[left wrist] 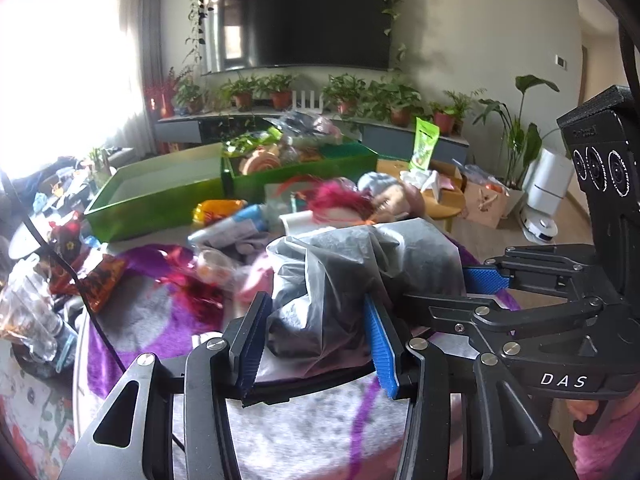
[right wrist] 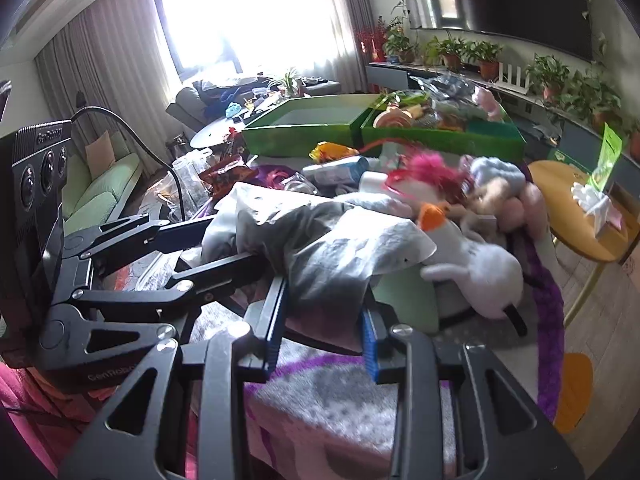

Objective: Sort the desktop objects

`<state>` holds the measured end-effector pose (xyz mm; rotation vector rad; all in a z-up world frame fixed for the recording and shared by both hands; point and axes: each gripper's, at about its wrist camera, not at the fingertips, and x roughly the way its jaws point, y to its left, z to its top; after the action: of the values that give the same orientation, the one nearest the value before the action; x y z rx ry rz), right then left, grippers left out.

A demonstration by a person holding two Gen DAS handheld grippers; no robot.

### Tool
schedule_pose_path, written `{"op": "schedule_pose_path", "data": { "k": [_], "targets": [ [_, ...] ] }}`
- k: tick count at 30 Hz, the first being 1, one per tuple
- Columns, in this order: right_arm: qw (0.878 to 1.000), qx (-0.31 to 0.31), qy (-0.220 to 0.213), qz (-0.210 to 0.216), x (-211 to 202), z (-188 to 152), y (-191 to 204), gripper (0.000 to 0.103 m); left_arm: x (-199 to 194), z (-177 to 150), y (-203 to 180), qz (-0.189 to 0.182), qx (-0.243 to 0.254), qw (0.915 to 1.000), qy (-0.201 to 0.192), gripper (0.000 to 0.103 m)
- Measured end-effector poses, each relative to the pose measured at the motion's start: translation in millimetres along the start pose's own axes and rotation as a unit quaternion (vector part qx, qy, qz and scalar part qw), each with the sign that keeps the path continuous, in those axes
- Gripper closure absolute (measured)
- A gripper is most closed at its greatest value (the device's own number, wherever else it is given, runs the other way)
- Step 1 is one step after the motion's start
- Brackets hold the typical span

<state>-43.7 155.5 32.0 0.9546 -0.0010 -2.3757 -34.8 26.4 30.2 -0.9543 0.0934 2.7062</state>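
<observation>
The left gripper [left wrist: 312, 336] has its blue pads clenched on one end of a crumpled grey plastic bag [left wrist: 360, 264], and the right gripper [right wrist: 324, 320] pinches the opposite end of the bag [right wrist: 320, 240] between its pads. The bag hangs between the two grippers, just above the table, its long axis running from one gripper across to the other. It is translucent and frosted, heavily wrinkled, with something dark showing through; what is inside cannot be made out.

Below it lies a grey and purple cloth [left wrist: 304, 432] covering the table. Beyond the bag sit a white plush toy [right wrist: 476, 268], a doll with pink hair [left wrist: 340, 200] and loose packets. Farther back stand two green boxes [left wrist: 160, 196], the left one bare inside, the right one filled. Behind them are potted plants [left wrist: 280, 92] on a low cabinet, a large dark television [left wrist: 304, 16], and a bright curtained window [right wrist: 240, 12].
</observation>
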Motion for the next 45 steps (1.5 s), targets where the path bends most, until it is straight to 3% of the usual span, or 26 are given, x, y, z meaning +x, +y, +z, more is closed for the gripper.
{"op": "schedule_pose_path", "data": {
  "k": [33, 45],
  "targets": [
    [0.999, -0.037, 0.0, 0.005, 59.2, 81.4, 66.8, 0.07, -2.9, 31.8, 108.3, 0.021, -0.047, 0.9982, -0.031, 0.056],
    [0.999, -0.043, -0.001, 0.024, 85.1, 122.4, 79.1, 0.07, -1.5, 55.8, 144.9, 0.048, -0.051, 0.9966, -0.044, 0.056]
  ]
}}
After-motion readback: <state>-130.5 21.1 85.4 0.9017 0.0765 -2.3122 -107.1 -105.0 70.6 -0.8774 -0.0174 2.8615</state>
